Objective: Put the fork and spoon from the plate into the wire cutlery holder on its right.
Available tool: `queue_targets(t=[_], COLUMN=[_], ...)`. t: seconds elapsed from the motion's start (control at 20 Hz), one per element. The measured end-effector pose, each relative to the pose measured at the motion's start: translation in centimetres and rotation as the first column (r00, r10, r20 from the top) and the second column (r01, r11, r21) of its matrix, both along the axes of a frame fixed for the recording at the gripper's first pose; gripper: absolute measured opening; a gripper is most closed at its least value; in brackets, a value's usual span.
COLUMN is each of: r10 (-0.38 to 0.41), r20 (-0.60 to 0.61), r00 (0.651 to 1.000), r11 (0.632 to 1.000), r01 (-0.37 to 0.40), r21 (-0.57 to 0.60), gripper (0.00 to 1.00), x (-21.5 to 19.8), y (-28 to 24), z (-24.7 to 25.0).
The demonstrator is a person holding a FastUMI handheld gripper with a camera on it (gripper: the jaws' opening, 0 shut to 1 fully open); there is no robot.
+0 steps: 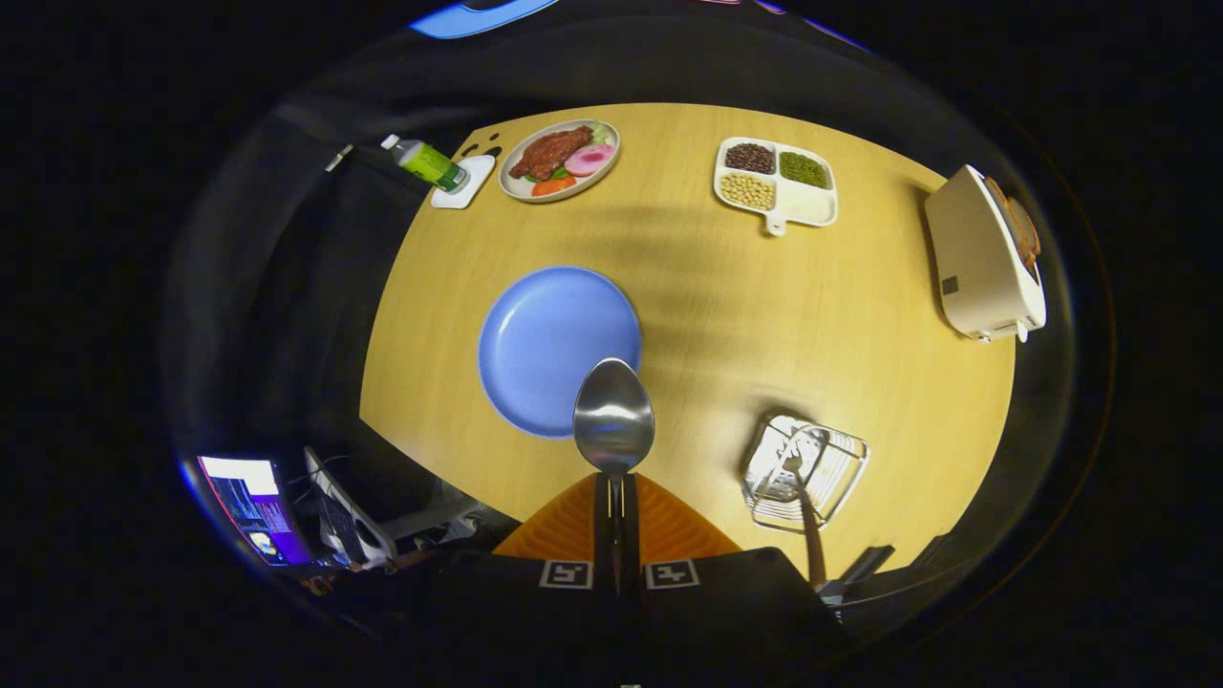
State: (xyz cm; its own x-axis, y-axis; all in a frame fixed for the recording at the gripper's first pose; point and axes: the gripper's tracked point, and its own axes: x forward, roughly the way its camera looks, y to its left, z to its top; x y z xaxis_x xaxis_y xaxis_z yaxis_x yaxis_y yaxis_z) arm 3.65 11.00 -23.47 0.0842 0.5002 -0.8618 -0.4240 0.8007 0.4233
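Closed on the thin handle of a shiny metal spoon [613, 420], the tongs [617, 521] hold it so that its oval bowl stands up just ahead of the fingertips, both fingers [602, 516] pressed against the handle with hardly any gap between them. Seen from above, the spoon bowl overlaps the near right rim of a round blue plate [549, 339], which lies bare on the pale wooden round worktop [764, 315]. To the right of the blue plate and nearer the tongs stands the clear wire cutlery holder [807, 470], with a metal fork [798, 473] already inside it, tines down in the basket and its handle leaning out toward the near edge of the worktop. Beyond the blue plate, at the far side of the worktop, sits a pale oval dish of meat and sliced vegetables [560, 160], and just left of that dish a green bottle with a white cap [427, 162] lies on a small white square coaster [465, 182]. Far right of the blue plate is a white divided tray with three kinds of beans [776, 182], and further right again, at the worktop's edge, a white toaster with a slice of bread in it [982, 256]. Left of the tongs, below the worktop, a lit screen [253, 506] glows.
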Motion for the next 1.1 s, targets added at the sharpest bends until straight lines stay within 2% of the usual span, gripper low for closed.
queue_targets(t=[0.2,0.45,0.65,1.1], r10=[0.023,0.106,0.119,0.149], r20=[-0.084,-0.244,-0.368,-0.504], r00=[0.996,0.964,0.922,0.851], r11=[0.996,0.965,0.928,0.875], r01=[-0.03,-0.159,-0.235,-0.351], r21=[-0.083,-0.209,-0.289,-0.334], gripper=[0.05,0.05,0.05,0.06], x=[-0.9,-1.8,-0.3,2.1], y=[-5.8,-10.8,-12.5,-11.1], z=[-0.8,-3.4,-6.2,-10.1])
